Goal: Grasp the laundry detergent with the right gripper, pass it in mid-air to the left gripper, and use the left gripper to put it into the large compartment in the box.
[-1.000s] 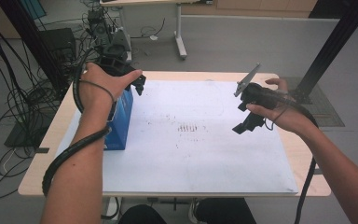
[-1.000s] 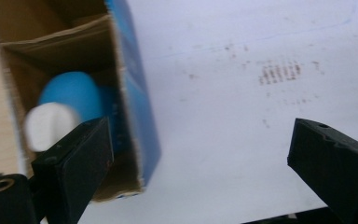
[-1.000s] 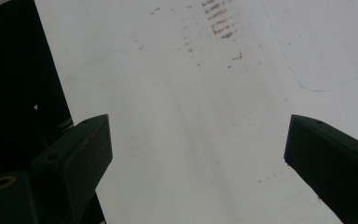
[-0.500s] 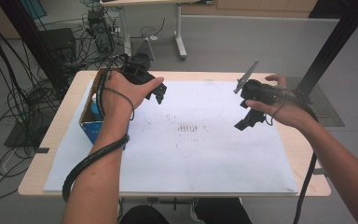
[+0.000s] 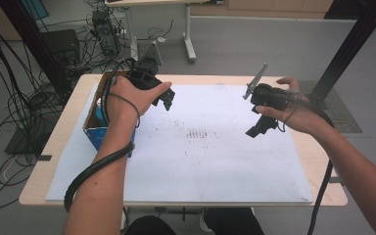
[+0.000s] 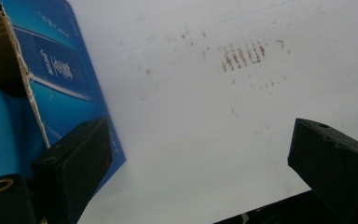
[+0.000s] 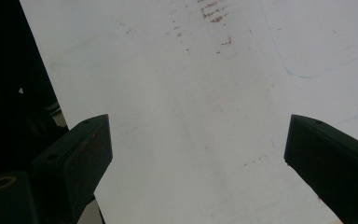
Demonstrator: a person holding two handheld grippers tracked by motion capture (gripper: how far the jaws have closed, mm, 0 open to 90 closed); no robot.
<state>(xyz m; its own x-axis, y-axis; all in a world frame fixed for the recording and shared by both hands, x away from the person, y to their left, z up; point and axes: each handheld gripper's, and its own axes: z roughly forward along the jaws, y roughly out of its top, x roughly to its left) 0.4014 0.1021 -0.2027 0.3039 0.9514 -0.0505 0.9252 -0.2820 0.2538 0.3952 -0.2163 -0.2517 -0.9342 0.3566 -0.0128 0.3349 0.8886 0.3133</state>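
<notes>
Hovering over the white sheet (image 5: 215,161), the left gripper (image 5: 165,99) has its jaws spread wide with nothing between them. Just off its left jaw stands the blue box (image 6: 60,79), top open, near but not touching. Well across the sheet, the right gripper (image 5: 257,126) hangs with jaws equally wide apart, holding nothing.

On the table: 1 blue box (image 5: 92,131), 1 white paper sheet (image 5: 210,161), and 2 grippers, left (image 5: 165,99) and right (image 5: 258,126).
</notes>
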